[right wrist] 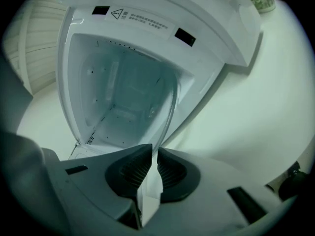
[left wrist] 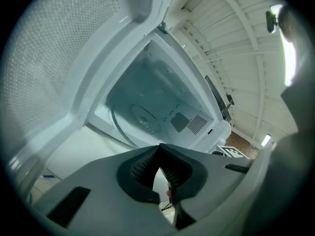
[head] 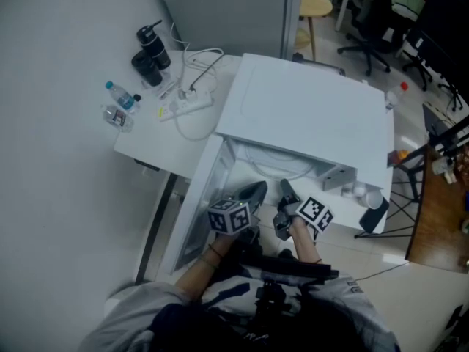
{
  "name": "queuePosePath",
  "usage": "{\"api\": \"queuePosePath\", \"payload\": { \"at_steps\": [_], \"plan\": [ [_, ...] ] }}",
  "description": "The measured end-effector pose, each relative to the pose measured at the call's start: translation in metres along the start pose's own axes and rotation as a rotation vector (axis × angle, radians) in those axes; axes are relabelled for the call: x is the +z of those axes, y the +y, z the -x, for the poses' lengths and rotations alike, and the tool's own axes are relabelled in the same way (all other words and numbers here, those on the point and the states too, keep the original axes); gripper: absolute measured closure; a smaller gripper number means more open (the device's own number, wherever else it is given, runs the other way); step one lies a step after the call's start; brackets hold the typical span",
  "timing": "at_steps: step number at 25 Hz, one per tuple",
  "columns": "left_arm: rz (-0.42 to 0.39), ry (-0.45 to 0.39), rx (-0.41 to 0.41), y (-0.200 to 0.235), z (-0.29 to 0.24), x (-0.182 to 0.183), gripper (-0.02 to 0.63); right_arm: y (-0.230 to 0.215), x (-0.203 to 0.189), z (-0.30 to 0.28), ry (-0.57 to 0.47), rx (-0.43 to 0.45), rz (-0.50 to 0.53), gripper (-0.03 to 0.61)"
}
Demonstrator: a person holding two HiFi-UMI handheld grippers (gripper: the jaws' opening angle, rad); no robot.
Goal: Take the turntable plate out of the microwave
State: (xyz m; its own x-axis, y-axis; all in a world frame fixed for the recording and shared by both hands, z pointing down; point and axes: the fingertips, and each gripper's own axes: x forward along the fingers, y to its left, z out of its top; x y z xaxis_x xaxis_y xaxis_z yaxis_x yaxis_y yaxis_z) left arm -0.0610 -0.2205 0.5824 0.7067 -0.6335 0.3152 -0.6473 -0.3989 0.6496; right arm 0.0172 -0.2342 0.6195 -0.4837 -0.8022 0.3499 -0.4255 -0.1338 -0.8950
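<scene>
The white microwave (head: 308, 116) stands with its door (head: 199, 196) swung open to the left. Its clear glass turntable plate (left wrist: 142, 117) lies in the cavity, and the curved rim shows in the head view (head: 282, 169). In the right gripper view the plate's rim (right wrist: 170, 107) runs down between the jaws, and my right gripper (right wrist: 152, 157) is shut on that rim. My left gripper (left wrist: 158, 150) hangs just outside the cavity's front, near the door, with its pads meeting at the tips and nothing between them. Both grippers (head: 255, 193) (head: 286, 192) sit side by side at the opening.
On the white table (head: 146, 141) left of the microwave lie a power strip with cables (head: 187, 103), two water bottles (head: 121, 105) and a black flask (head: 152, 50). A stool (head: 314, 4) and office chairs (head: 374, 28) stand behind. The microwave's knobs (head: 359, 191) are at the right.
</scene>
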Motion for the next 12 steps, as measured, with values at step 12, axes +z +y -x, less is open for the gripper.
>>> {"api": "queuePosePath", "payload": {
  "at_steps": [12],
  "plan": [
    [0.345,-0.016,-0.03,0.034,-0.03,-0.004,0.518,-0.007,-0.002,0.025,0.028,0.011,0.053,0.543]
  ]
}}
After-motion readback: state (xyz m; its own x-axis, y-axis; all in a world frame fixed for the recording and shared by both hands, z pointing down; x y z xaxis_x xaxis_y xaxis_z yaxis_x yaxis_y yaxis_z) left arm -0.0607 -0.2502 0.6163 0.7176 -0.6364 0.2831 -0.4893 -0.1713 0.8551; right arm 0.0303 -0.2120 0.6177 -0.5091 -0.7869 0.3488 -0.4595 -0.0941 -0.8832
